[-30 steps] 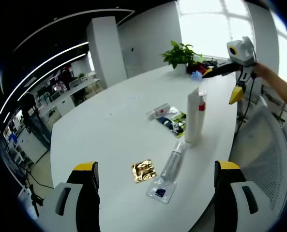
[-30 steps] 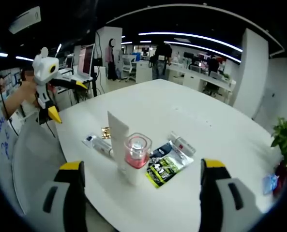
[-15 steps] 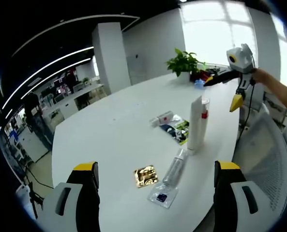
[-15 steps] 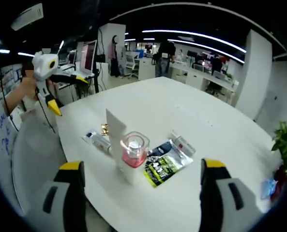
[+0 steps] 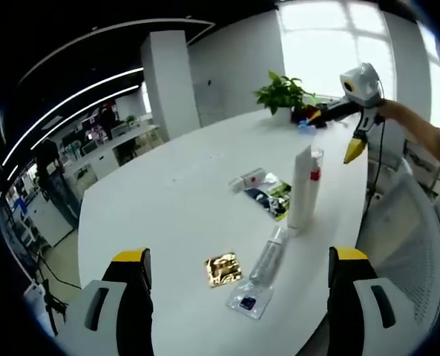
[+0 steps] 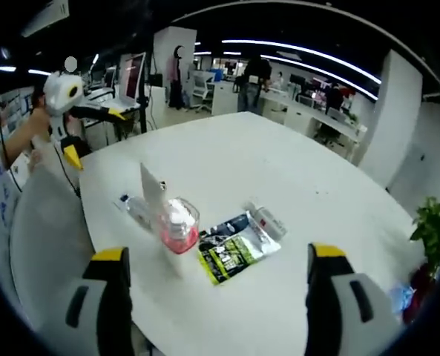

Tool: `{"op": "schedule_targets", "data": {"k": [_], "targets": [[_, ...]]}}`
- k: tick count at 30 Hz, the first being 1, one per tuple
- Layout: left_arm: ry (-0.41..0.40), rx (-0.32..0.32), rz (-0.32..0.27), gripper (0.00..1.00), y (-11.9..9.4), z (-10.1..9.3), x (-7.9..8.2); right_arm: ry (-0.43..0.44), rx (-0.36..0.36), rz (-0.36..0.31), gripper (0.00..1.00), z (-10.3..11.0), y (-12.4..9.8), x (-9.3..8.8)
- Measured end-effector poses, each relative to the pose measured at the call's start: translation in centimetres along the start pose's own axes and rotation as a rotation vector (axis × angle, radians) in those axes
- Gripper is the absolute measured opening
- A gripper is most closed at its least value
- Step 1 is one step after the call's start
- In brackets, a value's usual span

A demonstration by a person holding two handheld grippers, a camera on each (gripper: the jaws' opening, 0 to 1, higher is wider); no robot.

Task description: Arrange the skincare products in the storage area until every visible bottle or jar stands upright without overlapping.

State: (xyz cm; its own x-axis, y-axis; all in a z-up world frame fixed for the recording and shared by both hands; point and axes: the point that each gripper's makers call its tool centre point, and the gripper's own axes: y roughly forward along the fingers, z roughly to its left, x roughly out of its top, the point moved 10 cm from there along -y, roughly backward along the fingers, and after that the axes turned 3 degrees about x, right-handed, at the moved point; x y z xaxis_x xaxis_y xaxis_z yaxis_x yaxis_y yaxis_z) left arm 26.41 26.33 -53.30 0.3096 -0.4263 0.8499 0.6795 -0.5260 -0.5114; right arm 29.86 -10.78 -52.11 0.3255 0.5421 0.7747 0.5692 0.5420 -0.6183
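On the white table point(image 5: 168, 200), going from left to right in the left gripper view, a gold foil sachet point(image 5: 222, 268) is seen lying flat, then a small clear sachet point(image 5: 247, 298) at the near edge, then a clear bottle point(image 5: 270, 254) lying on its side, then a tall white tube point(image 5: 301, 186) standing upright with a pink-capped bottle point(image 5: 314, 165) just behind it. Beyond these, a small white tube point(image 5: 248, 179) and a dark green sachet point(image 5: 270, 198) are laid flat. A potted plant point(image 5: 281, 92) is set at the far end.

The left gripper point(image 5: 238, 297) is held spread wide with nothing between its jaws, low over the near edge. The right gripper point(image 6: 216, 297) is likewise spread and empty; in the left gripper view it is seen raised at the far right, well apart from the products.

The coming move is judged to turn on the lying clear bottle. Its long axis is run away from the left gripper, slightly rightward, towards the foot of the tall white tube, which it nearly touches. It is placed between the left gripper's jaws and just ahead of them, so the left gripper is judged the nearer. In the right gripper view the bottle is largely hidden behind the upright tube, so an approach from that side would be obstructed
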Motion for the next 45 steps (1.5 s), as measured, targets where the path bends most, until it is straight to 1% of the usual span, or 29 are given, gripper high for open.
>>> {"op": "schedule_targets", "data": {"k": [7,10,14,18,24,32,42,45], "targets": [[-0.008,0.005,-0.007,0.97,-0.2,0.0,0.4,-0.001,-0.008,0.004,0.97,-2.0,0.5,0.3],[-0.015,0.007,-0.006,0.97,-0.3,0.0,0.4,-0.001,-0.020,0.010,0.95,-3.0,0.9,0.5],[-0.019,0.013,-0.003,0.97,-0.5,0.2,0.2,-0.014,-0.024,0.023,0.93,-4.0,1.5,0.8],[-0.022,0.017,0.003,0.97,-0.7,0.3,0.1,-0.022,-0.013,0.032,0.90,-4.8,2.2,1.1],[-0.026,0.016,0.006,0.97,-0.7,0.2,0.2,-0.052,0.023,0.087,0.86,-6.0,3.8,1.4],[-0.033,0.013,0.008,0.97,-0.7,0.3,0.0,-0.060,0.045,0.137,0.80,-7.9,5.7,2.0],[-0.060,0.012,0.015,0.97,-0.5,0.4,-0.3,-0.107,0.106,0.239,0.74,-9.3,8.6,2.4],[-0.066,0.015,0.020,0.97,-0.5,0.4,-0.5,-0.114,0.111,0.268,0.73,-9.8,9.6,2.5]]}}
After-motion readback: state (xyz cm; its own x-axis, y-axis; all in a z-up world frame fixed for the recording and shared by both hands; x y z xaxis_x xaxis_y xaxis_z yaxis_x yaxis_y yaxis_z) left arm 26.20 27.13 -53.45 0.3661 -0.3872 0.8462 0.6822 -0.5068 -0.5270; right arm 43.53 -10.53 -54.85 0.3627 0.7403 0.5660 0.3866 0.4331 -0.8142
